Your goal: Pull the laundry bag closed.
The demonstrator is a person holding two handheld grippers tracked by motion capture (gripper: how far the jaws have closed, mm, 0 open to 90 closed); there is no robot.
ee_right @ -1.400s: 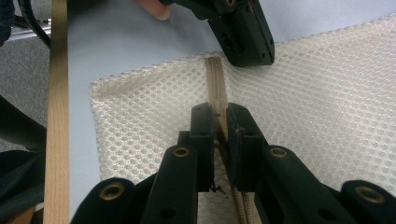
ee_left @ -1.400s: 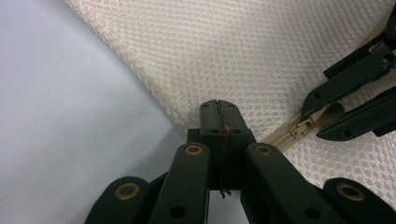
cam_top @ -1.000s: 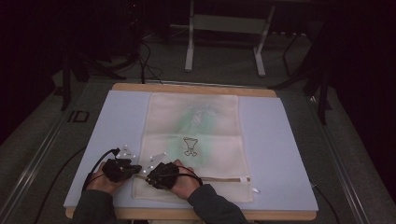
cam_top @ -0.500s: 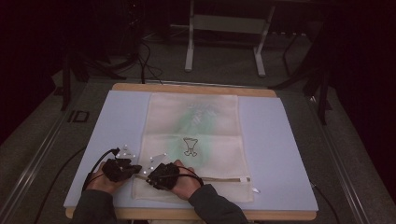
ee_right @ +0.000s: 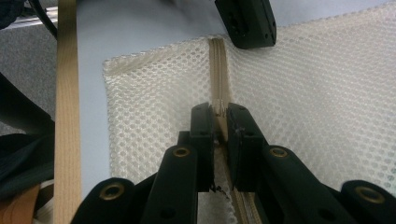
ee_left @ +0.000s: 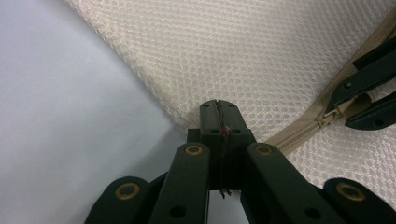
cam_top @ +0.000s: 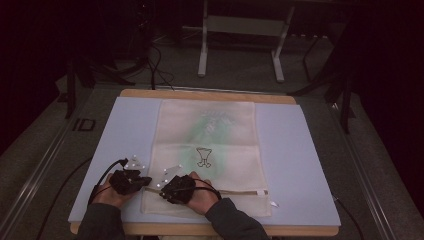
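A cream mesh bag [cam_top: 210, 145] with a green garment inside and a small printed figure lies flat on the blue mat [cam_top: 295, 160]. Its zipper [cam_top: 240, 192] runs along the near edge. My left gripper [cam_top: 143, 181] sits at the bag's near left corner, jaws shut on the mesh edge [ee_left: 187, 70] beside the zipper's end. In its own view the left gripper [ee_left: 218, 105] shows no gap. My right gripper [cam_top: 164, 193] is just right of it. In the right gripper view, the right gripper [ee_right: 219, 112] is shut on the zipper pull over the zipper tape [ee_right: 218, 60].
The mat covers a wooden table [cam_top: 210, 94] whose near edge lies under the person's sleeves. A white tag [cam_top: 273, 203] sticks out at the zipper's right end. Behind the table, a metal stand [cam_top: 240, 30] and cables [cam_top: 155, 65] sit on the dark floor.
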